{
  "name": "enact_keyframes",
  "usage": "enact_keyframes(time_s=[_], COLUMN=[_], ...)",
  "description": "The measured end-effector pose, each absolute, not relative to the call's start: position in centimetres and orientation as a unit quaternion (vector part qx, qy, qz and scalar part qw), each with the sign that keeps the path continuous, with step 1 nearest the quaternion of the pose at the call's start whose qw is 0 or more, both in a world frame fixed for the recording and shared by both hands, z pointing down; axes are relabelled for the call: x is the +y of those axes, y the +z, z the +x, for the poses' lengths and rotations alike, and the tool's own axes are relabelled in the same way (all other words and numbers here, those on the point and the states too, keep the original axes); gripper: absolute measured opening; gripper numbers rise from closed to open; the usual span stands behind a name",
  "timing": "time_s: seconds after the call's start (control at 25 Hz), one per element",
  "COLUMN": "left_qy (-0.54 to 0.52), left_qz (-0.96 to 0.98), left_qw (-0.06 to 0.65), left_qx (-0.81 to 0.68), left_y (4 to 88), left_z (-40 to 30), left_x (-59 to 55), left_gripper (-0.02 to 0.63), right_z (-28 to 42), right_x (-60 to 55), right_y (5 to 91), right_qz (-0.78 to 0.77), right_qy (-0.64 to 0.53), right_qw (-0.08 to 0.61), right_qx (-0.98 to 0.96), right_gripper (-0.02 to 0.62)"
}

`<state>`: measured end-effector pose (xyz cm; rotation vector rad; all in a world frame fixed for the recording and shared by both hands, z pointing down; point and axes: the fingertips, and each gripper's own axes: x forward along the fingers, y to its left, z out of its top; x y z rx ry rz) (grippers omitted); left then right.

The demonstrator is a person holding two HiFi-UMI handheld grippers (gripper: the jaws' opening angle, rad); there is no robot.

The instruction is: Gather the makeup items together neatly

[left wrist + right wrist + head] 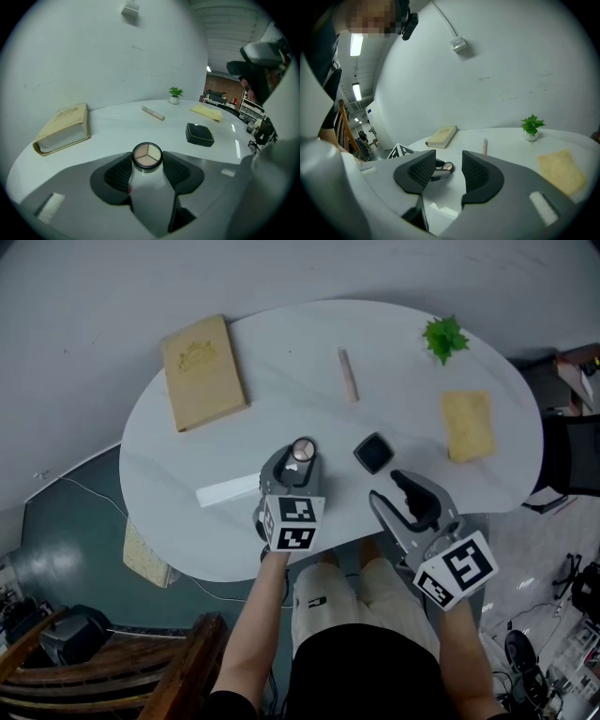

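A round compact [302, 450] with three beige shades lies at the near middle of the white table [281, 343]. My left gripper [293, 463] is shut on it, a pad touching each side of the round compact [147, 154] in the left gripper view [147, 161]. A black square compact [373, 453] sits just to its right, also visible as the black compact [199, 133]. Farther back lies a pink stick [348, 374]. My right gripper [394, 488] hovers near the front edge, below the black compact, open with nothing between its jaws [449, 161].
A tan book [202, 371] lies at the back left. A small green plant [444, 337] and a yellow cloth [468, 424] are at the right. A white strip [228, 490] lies left of my left gripper. A wooden chair [141, 671] stands at the lower left.
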<state>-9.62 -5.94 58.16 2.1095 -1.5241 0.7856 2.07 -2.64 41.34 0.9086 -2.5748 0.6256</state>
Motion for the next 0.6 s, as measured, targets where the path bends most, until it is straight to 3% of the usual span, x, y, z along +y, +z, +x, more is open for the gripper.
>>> enact_keyframes(time_s=[0.6], left_qy=[0.278], left_qz=[0.758], left_qw=[0.206], left_qx=[-0.553], left_y=[57.6], left_z=[-10.0], left_x=[-4.5], left_gripper=[0.236], right_z=[2.8], right_x=[-1.9], right_y=[41.0], right_qz=[0.328], right_qy=[0.206], right_qw=[0.175], right_qx=[-0.905], right_gripper=[0.181])
